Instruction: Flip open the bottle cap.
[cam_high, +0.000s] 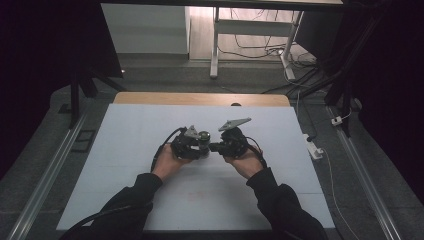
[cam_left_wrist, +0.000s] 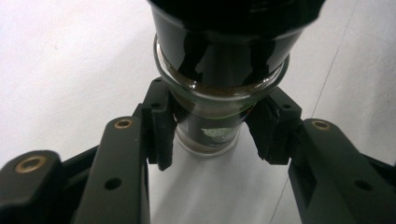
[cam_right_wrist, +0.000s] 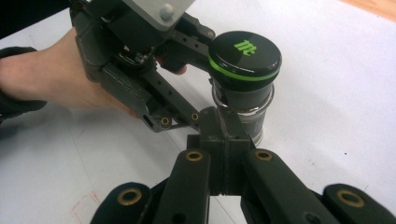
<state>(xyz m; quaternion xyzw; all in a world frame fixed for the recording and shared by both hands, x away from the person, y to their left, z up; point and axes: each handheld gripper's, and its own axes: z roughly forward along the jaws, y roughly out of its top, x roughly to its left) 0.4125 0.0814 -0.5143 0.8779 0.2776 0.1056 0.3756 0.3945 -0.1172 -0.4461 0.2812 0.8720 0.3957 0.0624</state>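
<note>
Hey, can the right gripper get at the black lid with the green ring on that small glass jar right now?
Probably yes. The black lid with the green ring stands uncovered above the left gripper, which clamps only the small glass jar body. The right gripper, jaws shut, would need to open first.

White sheet (cam_high: 150, 150) covering wooden table (cam_high: 200, 98) — far edge showing bare; faint reddish mark (cam_high: 192, 196) lying on sheet near front.

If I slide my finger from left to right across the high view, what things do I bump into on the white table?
Person's left hand → left hand-held gripper → jar with black lid → right hand-held gripper → person's right hand, all above the white table.
</note>
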